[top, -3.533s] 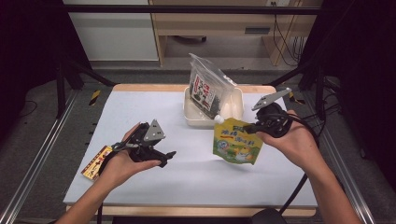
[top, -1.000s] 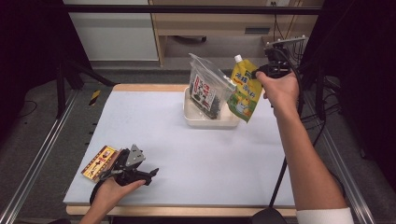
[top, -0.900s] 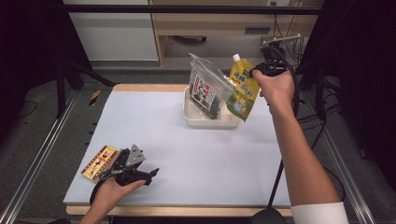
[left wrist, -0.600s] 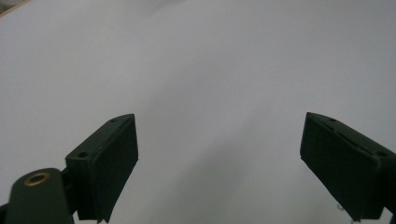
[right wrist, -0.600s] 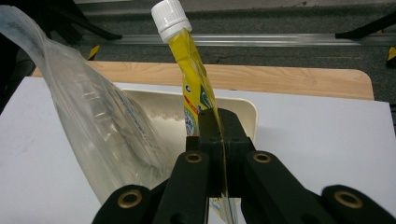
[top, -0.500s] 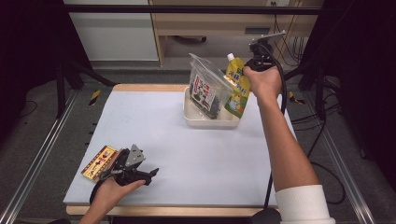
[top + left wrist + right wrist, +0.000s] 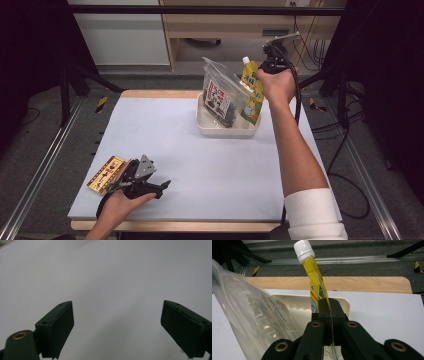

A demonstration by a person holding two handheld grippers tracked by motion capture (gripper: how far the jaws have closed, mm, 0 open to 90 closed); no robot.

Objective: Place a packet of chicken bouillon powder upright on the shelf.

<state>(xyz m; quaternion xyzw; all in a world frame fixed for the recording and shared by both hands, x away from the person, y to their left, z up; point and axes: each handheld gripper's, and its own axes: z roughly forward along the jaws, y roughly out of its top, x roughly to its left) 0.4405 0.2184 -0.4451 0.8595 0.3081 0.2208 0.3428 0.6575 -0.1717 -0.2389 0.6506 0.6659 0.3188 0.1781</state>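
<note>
A yellow spouted pouch (image 7: 251,95) with a white cap (image 7: 304,250) hangs upright over the right end of a cream tray (image 7: 227,131). Its bottom reaches down inside the tray rim. My right gripper (image 7: 263,70) is shut on the pouch's side edge, and in the right gripper view the pouch (image 7: 316,287) sits pinched between the black jaws of the right gripper (image 7: 329,312). A clear bag (image 7: 221,95) with dark contents leans in the tray just left of the pouch. My left gripper (image 7: 159,185) rests open at the table's front left, its jaws (image 7: 117,306) wide apart over bare white mat.
A flat yellow snack packet (image 7: 105,173) lies on the mat beside the left hand. The clear bag (image 7: 249,312) stands close to the right gripper's left side. The wooden table edge (image 7: 362,283) and a metal frame rail lie beyond the tray.
My right hand has carried the pouch leftward and slightly down, from right of the tray to beside the clear bag. The left hand has stayed in place.
</note>
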